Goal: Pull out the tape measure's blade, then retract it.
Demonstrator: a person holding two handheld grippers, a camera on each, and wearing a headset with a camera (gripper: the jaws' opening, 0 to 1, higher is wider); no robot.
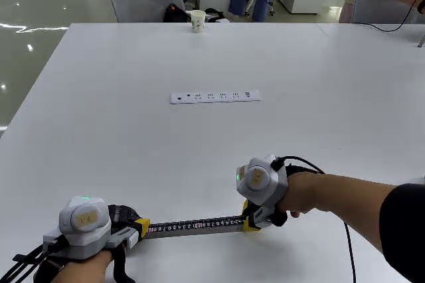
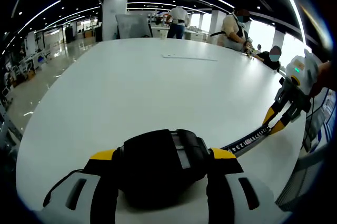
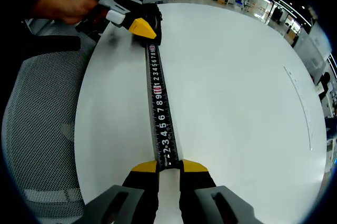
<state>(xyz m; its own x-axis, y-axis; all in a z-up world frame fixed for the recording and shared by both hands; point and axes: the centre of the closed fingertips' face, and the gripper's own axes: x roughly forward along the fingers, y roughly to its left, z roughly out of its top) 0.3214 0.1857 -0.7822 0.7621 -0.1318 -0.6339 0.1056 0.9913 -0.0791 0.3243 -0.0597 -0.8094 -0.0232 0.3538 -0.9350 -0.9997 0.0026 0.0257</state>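
black rounded tape measure (image 1: 123, 217) drawn out on a white table (image 1: 199, 143)
lower left: left gripper (image 2: 163, 154) clamped on its body; lower centre: right gripper (image 3: 168, 167) pinching the tip of its dark numbered blade (image 3: 159, 108).

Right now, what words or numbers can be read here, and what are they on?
"2 3 4 5 6 7 8 9 10 1 2 3 4 5 6 7 8 9": tape blade, outward from the right tongs.
Paper cup: print too small to read.
Power strip: markings too blurred.
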